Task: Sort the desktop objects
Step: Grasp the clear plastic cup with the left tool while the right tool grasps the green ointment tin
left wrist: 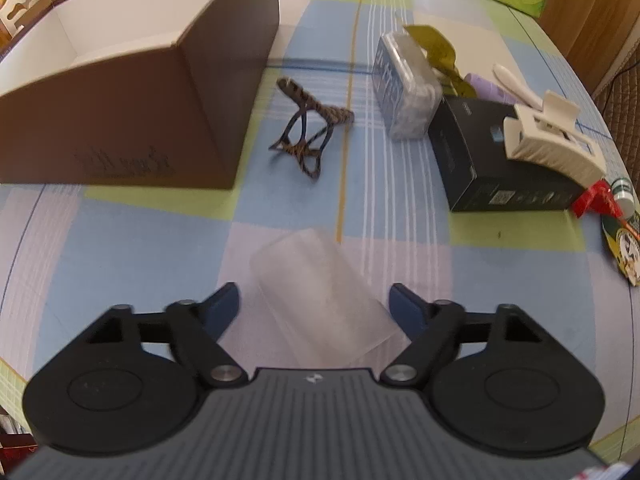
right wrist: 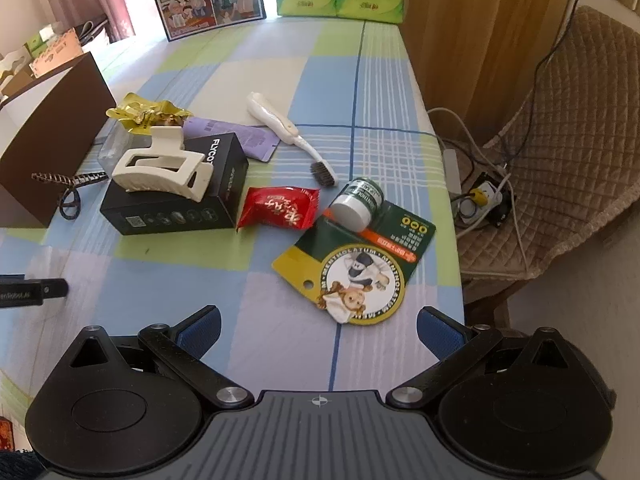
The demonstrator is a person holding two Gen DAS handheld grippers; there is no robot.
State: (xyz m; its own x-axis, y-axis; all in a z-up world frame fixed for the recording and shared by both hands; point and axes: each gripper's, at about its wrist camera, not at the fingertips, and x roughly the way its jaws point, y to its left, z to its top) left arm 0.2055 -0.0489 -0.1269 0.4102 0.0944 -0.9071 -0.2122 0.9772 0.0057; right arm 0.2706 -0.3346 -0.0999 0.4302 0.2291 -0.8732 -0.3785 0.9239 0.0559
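Note:
My left gripper [left wrist: 315,295] points down at the checked tablecloth [left wrist: 140,248]. A clear, frosted plastic case [left wrist: 316,268] lies between its blue pads. The right pad is close to the case's edge, and a gap shows at the left pad. My right gripper [right wrist: 318,330] hangs open over bare cloth, just short of a green and yellow Mentholatum card [right wrist: 360,268] with a small jar [right wrist: 356,204] on it. The open brown box [left wrist: 120,120] stands at the far left. A leopard-print hair claw [left wrist: 308,128] lies beside it.
A cream hair claw [right wrist: 160,164] sits on a black box [right wrist: 180,196]. Around them lie a red packet [right wrist: 280,210], a white brush [right wrist: 280,124], a purple tube [right wrist: 240,138], a gold wrapper [right wrist: 148,114] and a clear swab box [left wrist: 404,88]. The table's right edge [right wrist: 448,200] borders a padded chair [right wrist: 560,160].

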